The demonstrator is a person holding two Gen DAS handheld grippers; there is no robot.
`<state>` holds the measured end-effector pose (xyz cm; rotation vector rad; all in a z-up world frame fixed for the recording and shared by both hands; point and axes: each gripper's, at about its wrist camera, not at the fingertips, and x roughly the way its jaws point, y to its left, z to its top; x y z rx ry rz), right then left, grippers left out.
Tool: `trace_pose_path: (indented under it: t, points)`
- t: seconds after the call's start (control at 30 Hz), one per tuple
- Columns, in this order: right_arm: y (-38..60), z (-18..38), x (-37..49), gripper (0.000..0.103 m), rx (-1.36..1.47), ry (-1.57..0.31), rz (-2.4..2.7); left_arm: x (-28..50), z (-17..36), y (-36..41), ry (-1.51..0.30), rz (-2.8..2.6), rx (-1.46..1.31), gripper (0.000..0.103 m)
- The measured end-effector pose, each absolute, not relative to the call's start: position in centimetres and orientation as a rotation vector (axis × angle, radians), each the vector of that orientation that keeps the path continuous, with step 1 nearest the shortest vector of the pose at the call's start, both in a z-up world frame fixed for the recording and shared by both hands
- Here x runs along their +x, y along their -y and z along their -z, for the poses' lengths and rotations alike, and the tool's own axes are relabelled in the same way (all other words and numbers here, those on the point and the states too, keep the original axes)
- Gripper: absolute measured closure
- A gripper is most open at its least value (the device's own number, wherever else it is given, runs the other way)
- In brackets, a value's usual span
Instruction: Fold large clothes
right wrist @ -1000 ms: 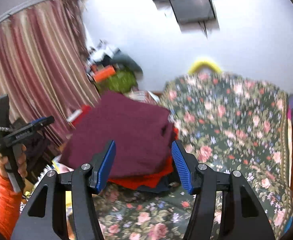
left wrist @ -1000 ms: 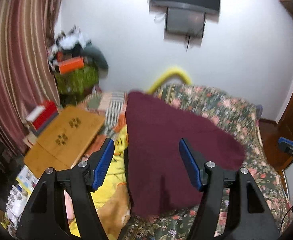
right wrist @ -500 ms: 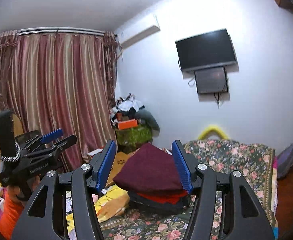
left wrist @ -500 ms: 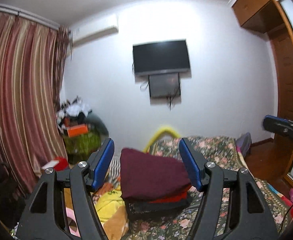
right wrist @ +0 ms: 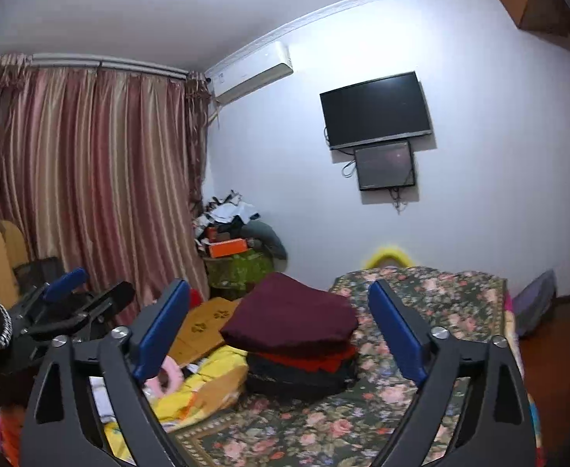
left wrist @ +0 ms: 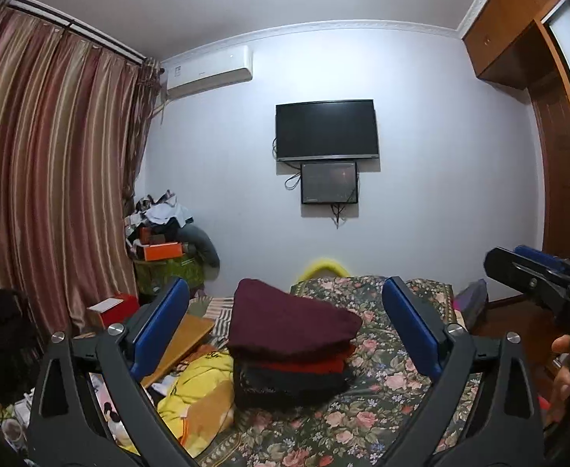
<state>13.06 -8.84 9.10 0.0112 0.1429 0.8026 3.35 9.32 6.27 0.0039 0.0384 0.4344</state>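
Note:
A folded maroon garment (left wrist: 288, 321) lies on top of a stack with a red garment (left wrist: 304, 366) and a dark one (left wrist: 285, 385) under it, on the floral bedspread (left wrist: 362, 408). The stack also shows in the right wrist view (right wrist: 292, 317). My left gripper (left wrist: 285, 330) is open and empty, held well back from the stack. My right gripper (right wrist: 279, 323) is open and empty, also back from it. The right gripper appears at the right edge of the left wrist view (left wrist: 537, 284); the left gripper appears at the left of the right wrist view (right wrist: 71, 303).
A yellow blanket (left wrist: 199, 385) and a wooden lap desk (left wrist: 183, 338) lie left of the stack. A cluttered pile with an orange box (left wrist: 162, 251) stands by the striped curtain (left wrist: 51, 194). A TV (left wrist: 325, 130) hangs on the far wall. A wooden wardrobe (left wrist: 557, 155) stands at right.
Both grippers have pulled back and tilted up from close over the maroon garment. The stack now looks small and far, and the wall, TV and ceiling have come into view.

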Motion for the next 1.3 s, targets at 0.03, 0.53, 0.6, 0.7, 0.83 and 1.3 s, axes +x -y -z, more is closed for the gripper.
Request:
trace_pose_path:
  t: [0.03,0.53,0.6,0.7,0.83,1.3]
  points:
    - [9.1,-9.0,12.8,0.002,0.004,-0.135,-0.794,3.2,-6.1,-9.2,-0.041,-0.437,0.000,0.003]
    - [9.8,-8.1,12.3,0.002,-0.003,-0.151,-0.794,2.9,-5.6,-9.3,-0.052,-0.447,-0.011,0.002]
    - [9.8,-8.0,12.2,0.002,-0.004,-0.155,-0.791,2.9,-5.5,-9.2,-0.052,-0.449,-0.011,0.002]
    - [9.8,-8.1,12.2,0.002,-0.007,-0.158,-0.788,3.0,-5.2,-9.4,-0.056,-0.454,-0.013,0.002]
    - [9.7,-8.1,12.1,0.002,-0.010,-0.165,-0.785,3.0,-4.7,-9.5,-0.061,-0.460,-0.017,0.002]
    - [9.4,-7.7,12.4,0.002,-0.028,-0.208,-0.776,4.3,-3.5,-10.0,-0.103,-0.461,-0.025,0.002]
